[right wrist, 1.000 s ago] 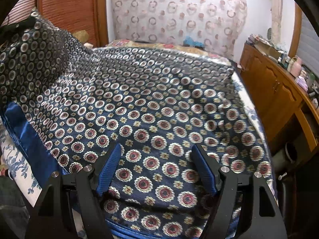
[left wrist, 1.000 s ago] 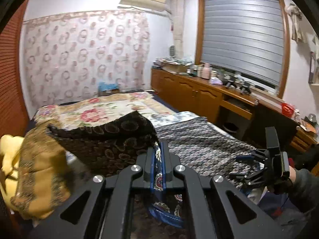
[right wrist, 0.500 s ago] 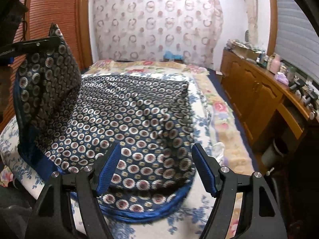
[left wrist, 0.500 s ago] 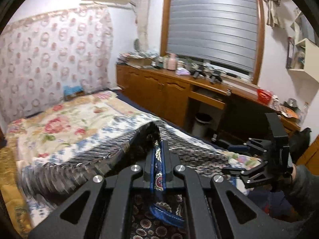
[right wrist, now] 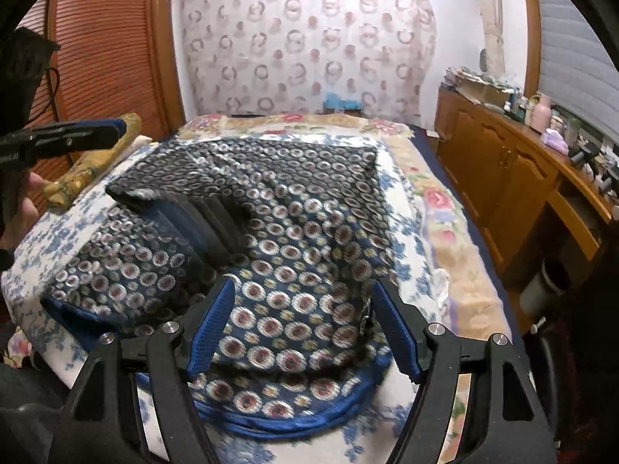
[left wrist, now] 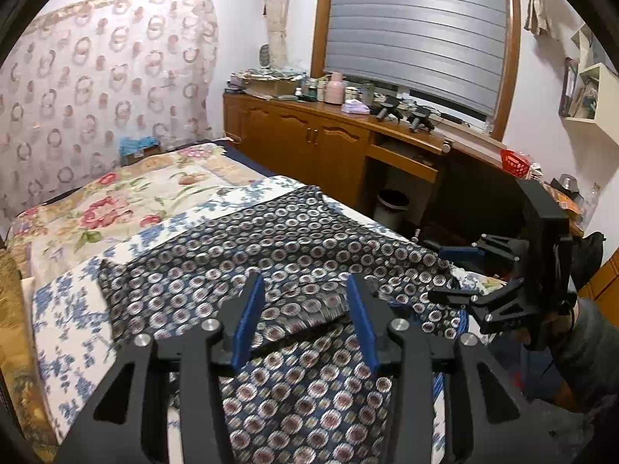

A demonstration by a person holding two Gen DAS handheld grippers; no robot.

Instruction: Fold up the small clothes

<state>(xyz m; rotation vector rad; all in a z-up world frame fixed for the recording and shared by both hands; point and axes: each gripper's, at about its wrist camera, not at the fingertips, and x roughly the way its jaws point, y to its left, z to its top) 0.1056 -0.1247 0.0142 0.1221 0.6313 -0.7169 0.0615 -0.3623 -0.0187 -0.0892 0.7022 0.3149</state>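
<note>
Both tongs hover spread wide, gripping nothing. The left tongs [left wrist: 305, 309] and right tongs [right wrist: 305, 324] hang above the patterned garment [right wrist: 294, 232], folded on the bed [right wrist: 456, 282].

A wooden cabinet run [left wrist: 309, 143] stands under a shuttered window [left wrist: 418, 27], beside a ring-patterned curtain [left wrist: 100, 89].

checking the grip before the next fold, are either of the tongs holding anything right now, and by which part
Nothing is held. The left tongs and right tongs both stand open above the dark circle-patterned garment with blue trim, which lies folded on the bed.
</note>
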